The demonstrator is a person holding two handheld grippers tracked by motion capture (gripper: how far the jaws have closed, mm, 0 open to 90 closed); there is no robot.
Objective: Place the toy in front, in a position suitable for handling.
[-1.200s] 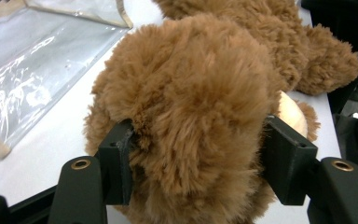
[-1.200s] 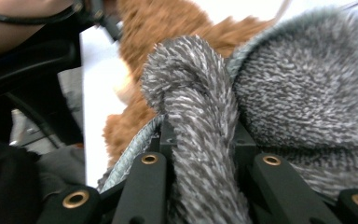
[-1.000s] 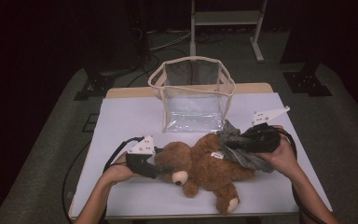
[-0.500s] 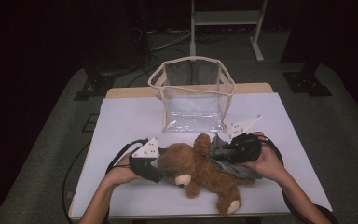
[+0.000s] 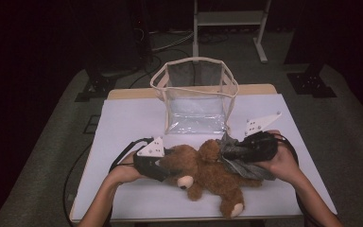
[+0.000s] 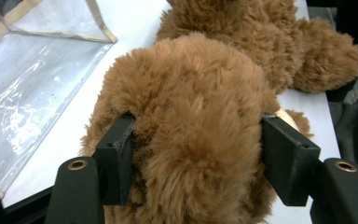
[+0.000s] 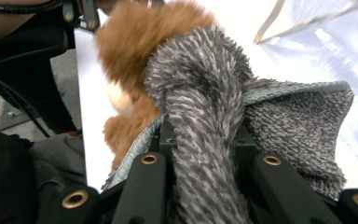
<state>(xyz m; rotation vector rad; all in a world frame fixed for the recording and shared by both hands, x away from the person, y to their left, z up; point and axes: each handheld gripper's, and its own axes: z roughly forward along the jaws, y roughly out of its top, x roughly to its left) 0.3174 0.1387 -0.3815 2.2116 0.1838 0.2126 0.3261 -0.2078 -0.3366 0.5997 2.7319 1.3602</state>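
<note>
Clear plastic bag (image 5: pixel 196 101) standing open on the white table (image 5: pixel 123 118), just behind the teddy bear (image 5: pixel 208 172). Bear lying in front of the bag. Left gripper (image 6: pixel 196 154) clamping the bear's head; right gripper (image 7: pixel 200 140) pinching the grey cloth (image 7: pixel 298 126) draped on the bear. No readable writing. Since half a second ago, both grippers barely shifting.

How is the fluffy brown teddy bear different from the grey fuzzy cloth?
The fluffy brown teddy bear is warm brown with cream paw pads; the grey fuzzy cloth is speckled grey. The bear is plump and stuffed, while the cloth is thin and bunched into folds. The left gripper squeezes the bear's head; the right gripper pinches a fold of the cloth. Both are soft, furry and lie on the white table.
</note>
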